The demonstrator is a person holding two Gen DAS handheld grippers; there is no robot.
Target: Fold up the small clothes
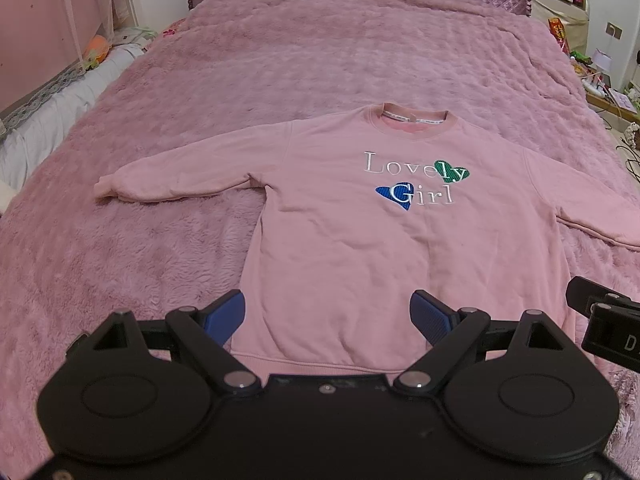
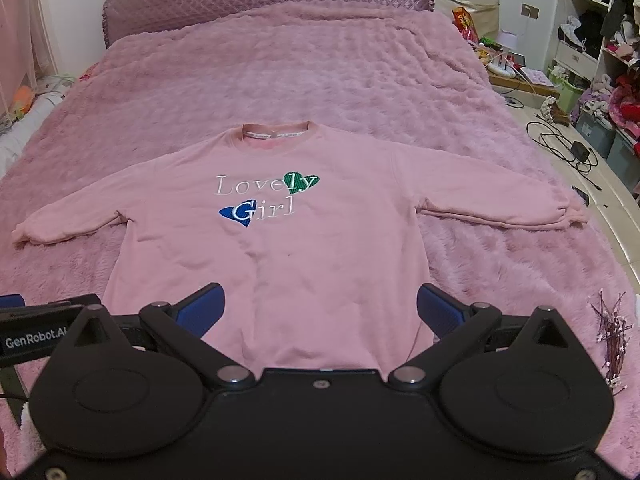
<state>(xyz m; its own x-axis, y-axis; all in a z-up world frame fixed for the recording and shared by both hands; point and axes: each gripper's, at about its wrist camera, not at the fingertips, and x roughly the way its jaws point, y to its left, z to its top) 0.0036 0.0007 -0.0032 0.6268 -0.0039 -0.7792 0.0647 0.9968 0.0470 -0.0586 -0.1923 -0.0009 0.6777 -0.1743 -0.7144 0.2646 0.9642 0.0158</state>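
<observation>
A small pink sweatshirt [image 1: 340, 240] [image 2: 280, 248] with "Lovely Girl" and two hearts on its chest lies flat and face up on the bed, both sleeves spread out sideways, collar at the far end. My left gripper [image 1: 328, 314] hovers open over the hem's left part, blue pads wide apart and empty. My right gripper [image 2: 320, 310] is open too, above the hem's right part, holding nothing. Each gripper's body shows at the edge of the other view.
A fluffy pink blanket [image 1: 320, 60] covers the whole bed, with a quilted purple headboard [image 2: 260, 4] at the far end. To the right lie the floor with cables [image 2: 568, 148], shelves of clutter and a bedside table. A dried twig bundle [image 2: 612, 340] lies at the blanket's right edge.
</observation>
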